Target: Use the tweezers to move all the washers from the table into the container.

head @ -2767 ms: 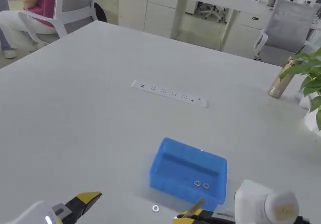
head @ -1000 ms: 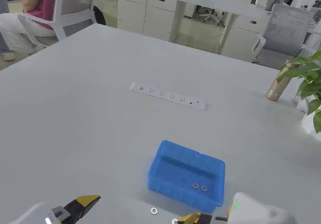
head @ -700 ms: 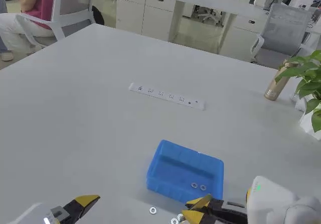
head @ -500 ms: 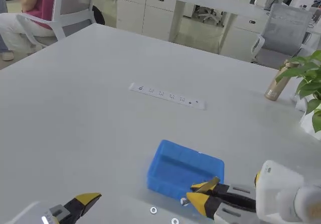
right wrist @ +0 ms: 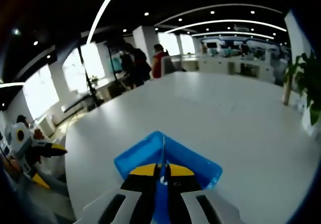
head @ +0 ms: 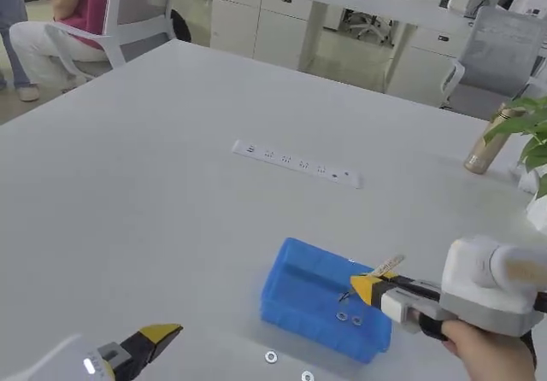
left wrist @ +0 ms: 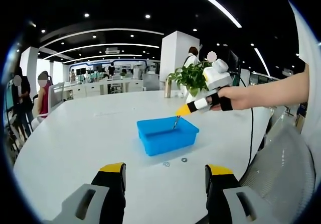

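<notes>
Right gripper (right wrist: 161,170): was clamped on the tweezers (right wrist: 163,151), over the container (head: 295,302).
Left gripper (left wrist: 164,170): jaws stood apart, empty.
Washers (head: 342,317): two in container, two on table (head: 171,227).

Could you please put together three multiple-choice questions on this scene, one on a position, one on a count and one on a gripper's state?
1. Where are the tips of the tweezers?
A. Over the blue container
B. Well to the left of it
C. Well beyond it

2. How many washers lie on the table in front of the container?
A. None
B. Two
C. Five

3. How does the left gripper stand?
A. Shut on a washer
B. Shut on the tweezers
C. Open, holding nothing

Answers:
1 A: the right gripper holds the tweezers with their tips above the container's inside.
2 B: one washer and a second lie by its near wall.
3 C: in the left gripper view its jaws stand wide apart with nothing between them.
</notes>
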### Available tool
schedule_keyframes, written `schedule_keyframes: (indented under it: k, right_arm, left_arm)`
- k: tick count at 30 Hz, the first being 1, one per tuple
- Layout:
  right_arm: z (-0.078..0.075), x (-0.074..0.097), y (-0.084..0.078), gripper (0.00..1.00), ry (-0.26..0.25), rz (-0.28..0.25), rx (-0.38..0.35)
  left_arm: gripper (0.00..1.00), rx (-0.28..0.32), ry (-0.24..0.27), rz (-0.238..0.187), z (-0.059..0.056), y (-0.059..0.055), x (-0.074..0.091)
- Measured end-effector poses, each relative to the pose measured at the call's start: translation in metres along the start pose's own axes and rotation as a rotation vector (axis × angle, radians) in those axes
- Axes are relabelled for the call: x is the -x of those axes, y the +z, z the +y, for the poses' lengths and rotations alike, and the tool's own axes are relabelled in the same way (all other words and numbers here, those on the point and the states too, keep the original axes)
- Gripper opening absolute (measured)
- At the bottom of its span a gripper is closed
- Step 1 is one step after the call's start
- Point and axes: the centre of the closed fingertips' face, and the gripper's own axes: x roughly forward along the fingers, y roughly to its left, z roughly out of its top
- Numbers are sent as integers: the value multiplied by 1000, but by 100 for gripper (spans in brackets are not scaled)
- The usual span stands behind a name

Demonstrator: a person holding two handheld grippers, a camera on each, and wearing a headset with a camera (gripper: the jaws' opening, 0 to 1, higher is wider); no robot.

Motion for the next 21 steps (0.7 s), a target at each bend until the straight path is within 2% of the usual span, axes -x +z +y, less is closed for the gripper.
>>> schedule_keyframes:
  k: [2, 8, 21]
  right_arm:
    - [-1, -5, -5, 3, 5, 25, -13]
    - [-6, -16, -11, 3, 15, 52, -35]
    - [2, -35, -19, 3, 49, 113, -18]
  left_arm:
    - [64, 0, 0, -1, 0, 0, 0]
    - [63, -5, -8, 8, -2, -1, -1]
    - [63, -6, -17, 9, -3, -1, -1]
